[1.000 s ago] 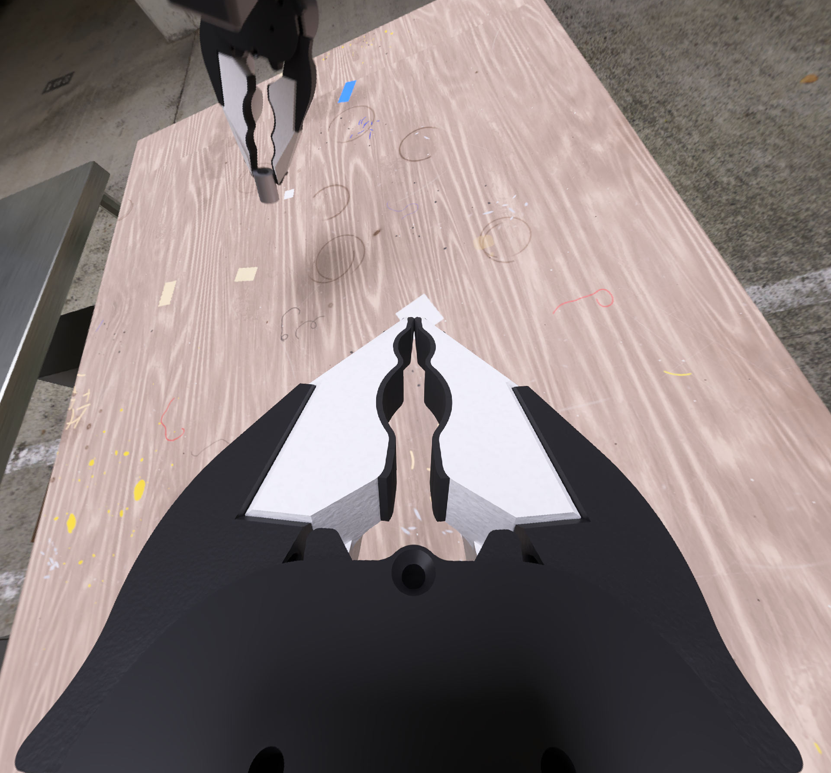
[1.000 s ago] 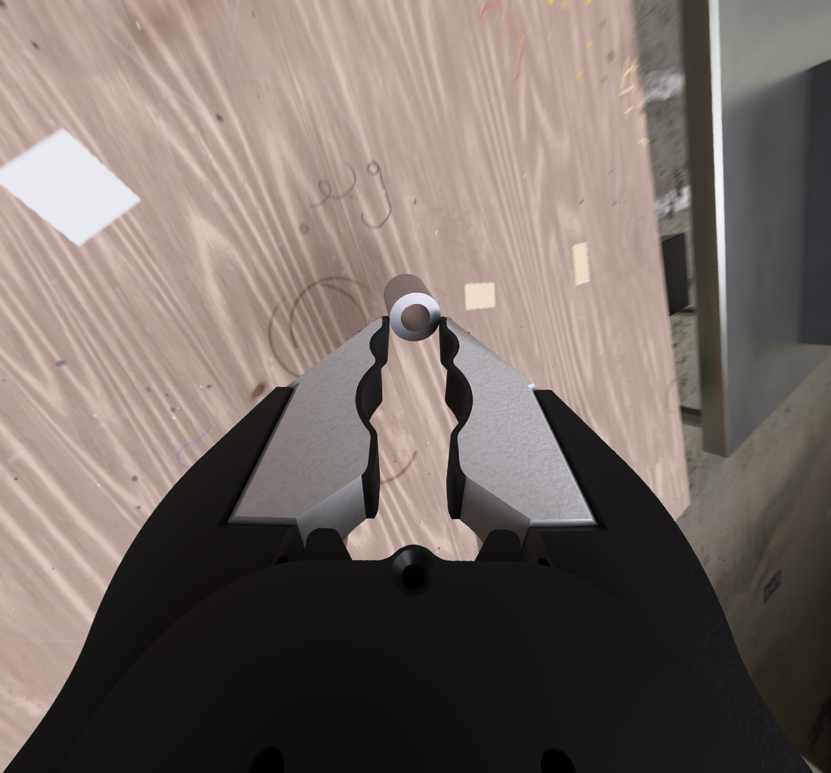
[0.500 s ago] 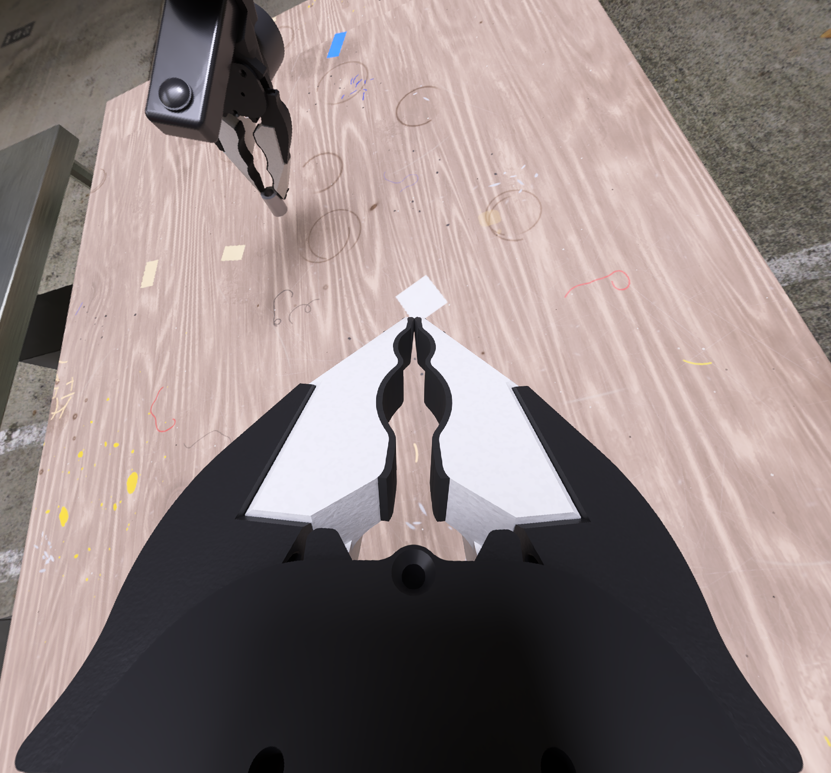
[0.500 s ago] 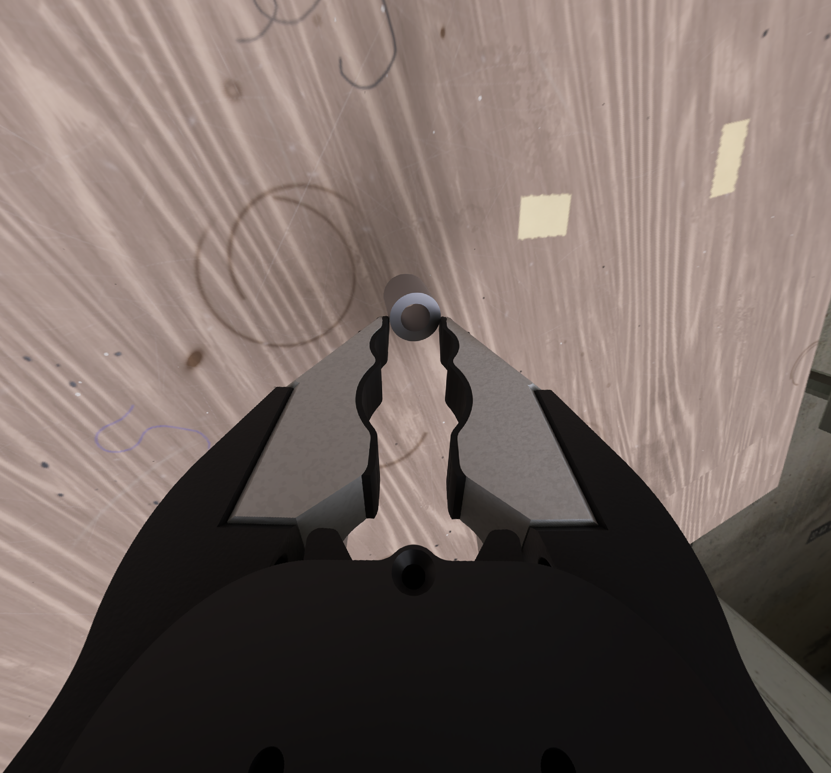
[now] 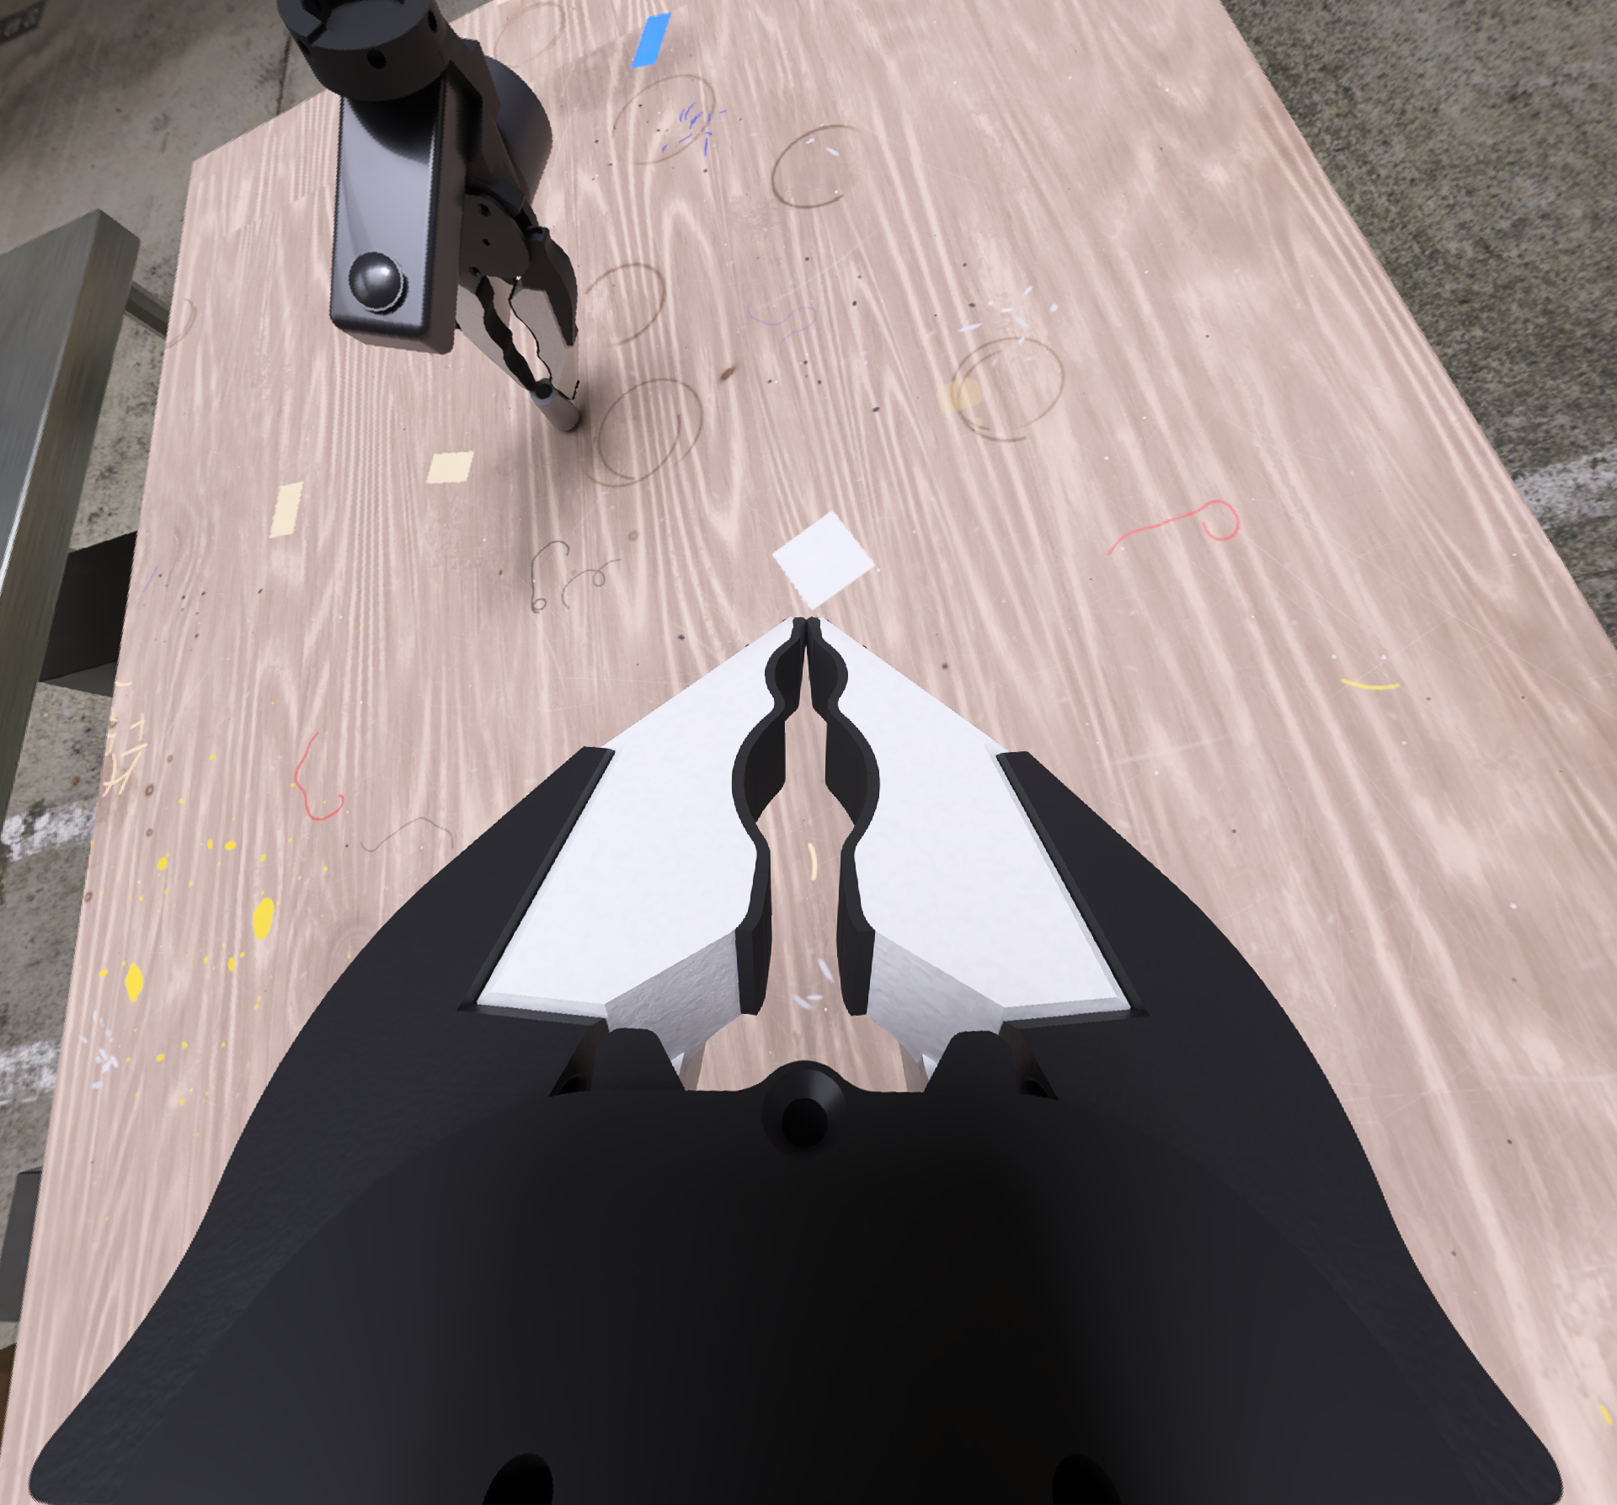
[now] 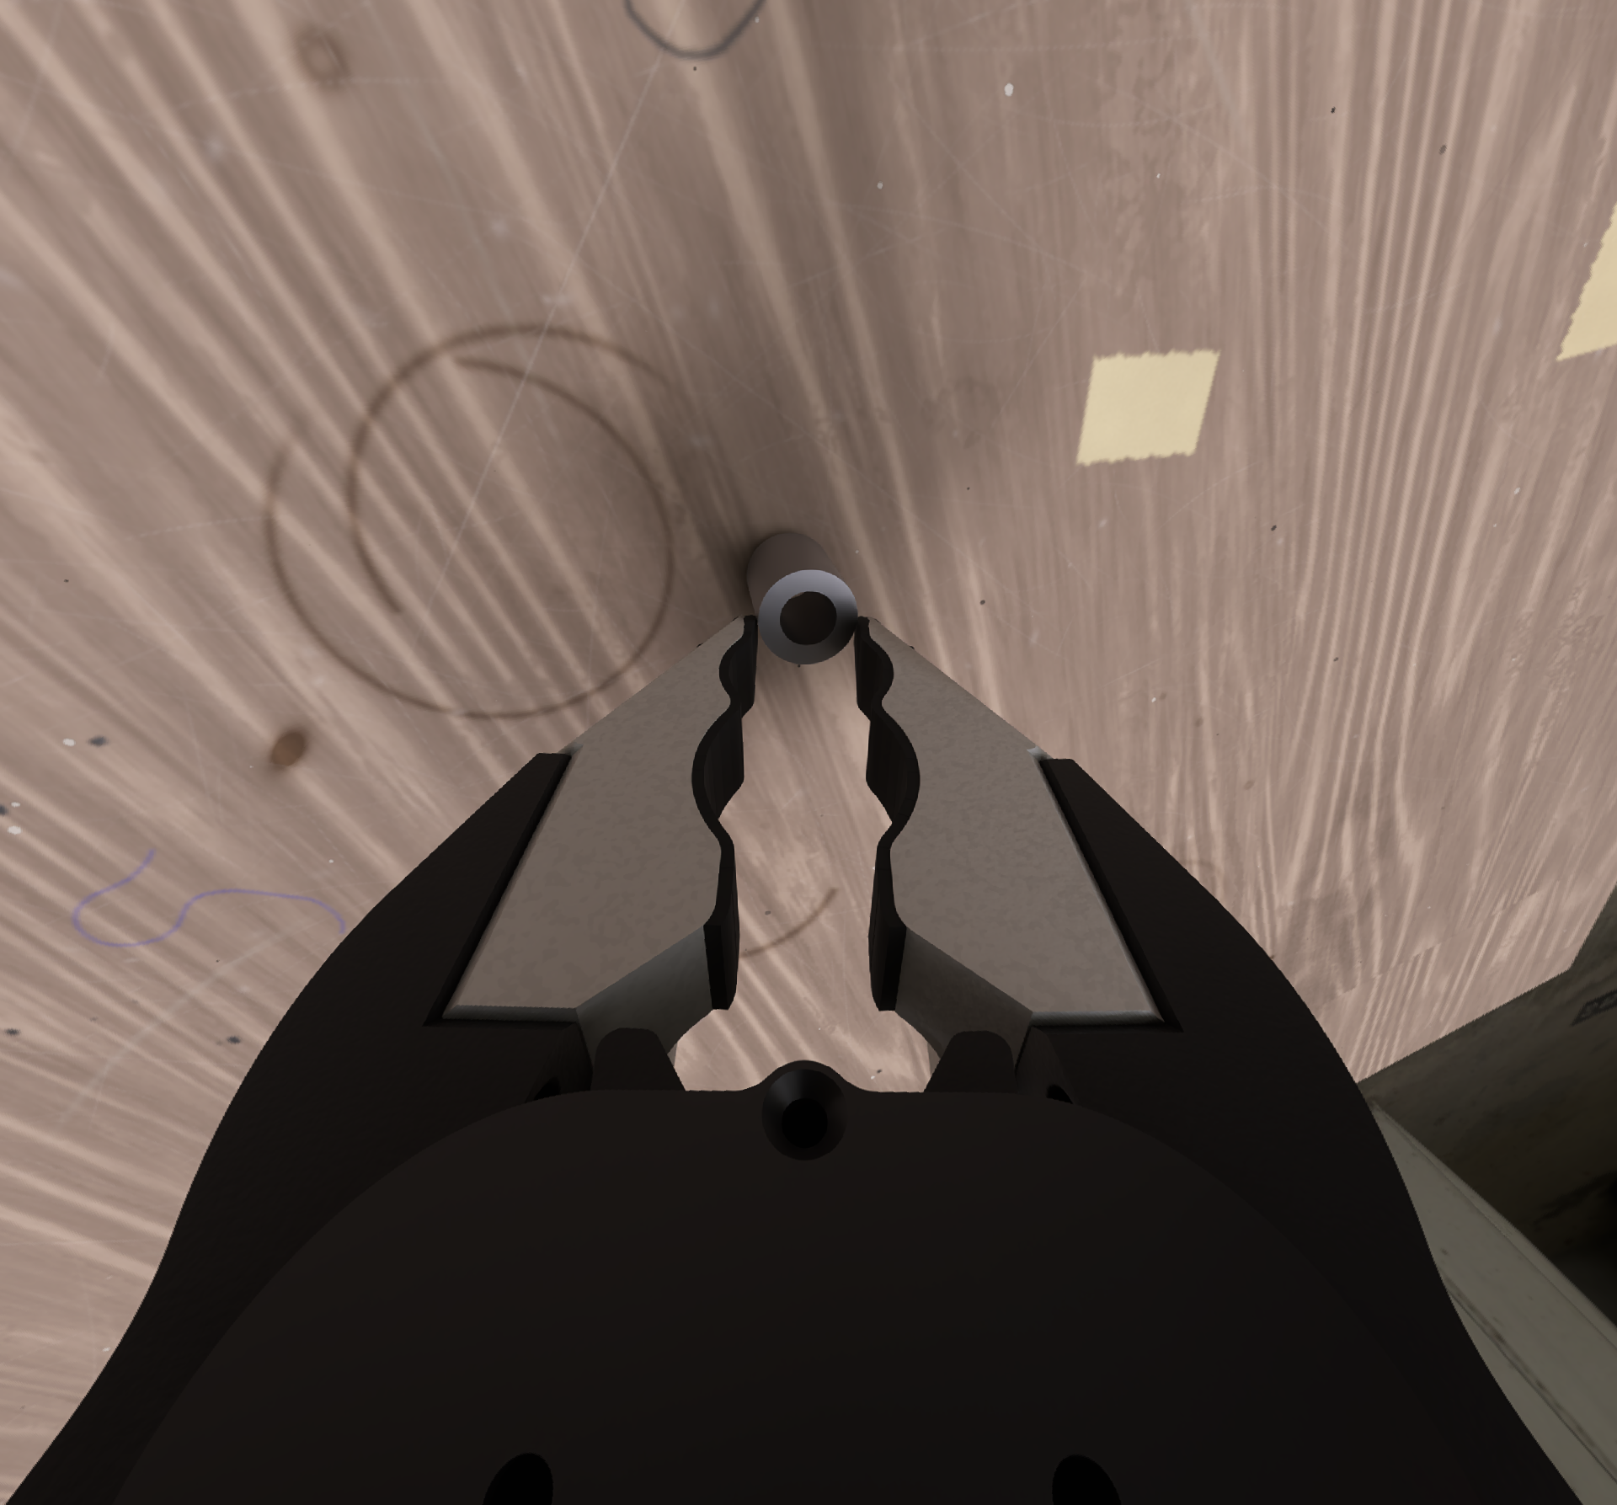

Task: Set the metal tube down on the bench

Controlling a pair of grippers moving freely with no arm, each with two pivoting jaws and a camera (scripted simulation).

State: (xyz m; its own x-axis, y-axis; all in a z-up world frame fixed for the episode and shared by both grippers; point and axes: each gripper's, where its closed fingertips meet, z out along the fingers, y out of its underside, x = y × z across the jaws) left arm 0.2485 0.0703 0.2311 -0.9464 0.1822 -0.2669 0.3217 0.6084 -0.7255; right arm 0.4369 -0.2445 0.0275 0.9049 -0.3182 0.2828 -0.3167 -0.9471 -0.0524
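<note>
One metal tube [image 6: 806,614], clamped in my right claw [image 6: 806,639], low over the worktop [image 5: 1137,308]; my left claw [image 5: 806,625] clenched, empty. Two claws total.

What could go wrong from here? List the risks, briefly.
1. The right gripper pinches the metal tube only at its fingertips, and the tube points nearly end-on at the bench. Released like this, it would likely topple and roll.
2. In the left wrist view the tube's lower end looks at or almost on the wood; pushing lower could jam it or shift it in the grip.
3. The left gripper is shut and far away, so it cannot catch a rolling tube.
</note>
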